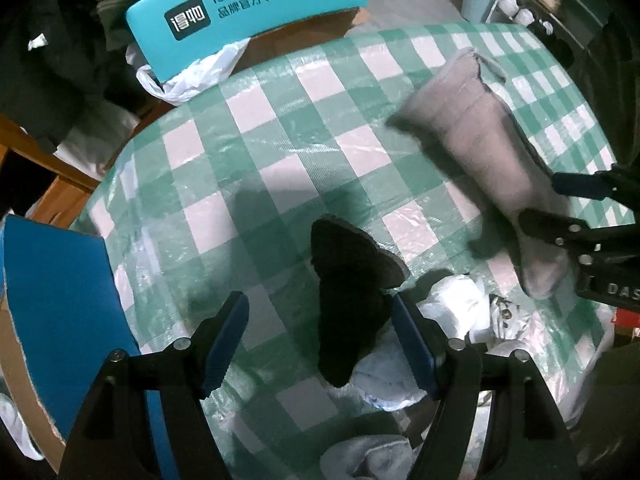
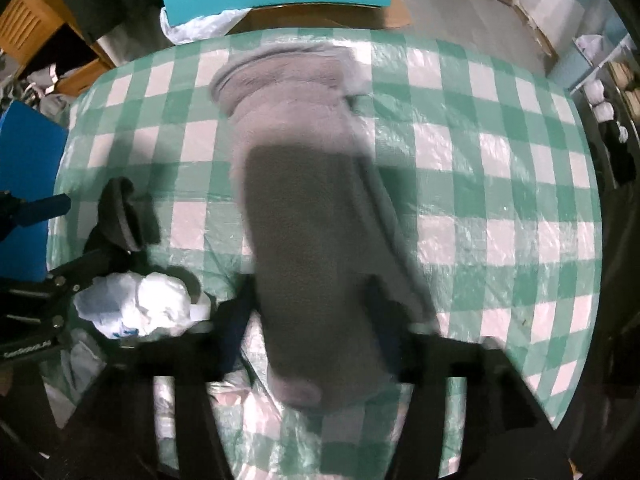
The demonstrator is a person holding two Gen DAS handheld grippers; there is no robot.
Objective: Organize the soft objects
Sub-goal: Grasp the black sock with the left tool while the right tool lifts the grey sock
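So the left tool point(image 1: 320, 340) has its blue-padded fingers spread wide, and a black sock point(image 1: 348, 304) sits in the gap between them, lying on the checked worktop point(image 1: 280, 152). Its dark edge is right up against the right-hand pad, but nothing is pinching it. Just beside it there's a heap of crumpled white plastic bags point(image 1: 452, 312), partly tucked behind the tool's frame.

The right tool point(image 2: 316, 308) is clamped on a grey sock point(image 2: 304, 184), gripping it near the toe end. The rest of the sock stretches away over the green-and-white cloth, cuff farthest out. The right wrist view is badly motion-blurred, so the fingers are mostly dark smears; the left wrist view shows the pinch much more clearly, with the toe poking out past the fingers.

Readable text: the teal box point(image 1: 248, 12) behind the worktop carries white Chinese lettering and a black logo square, cut off at the top in the right wrist view. The right tool's body shows "DAS", then the frame edge cuts it. A blue panel point(image 1: 60, 300) fills the left side.
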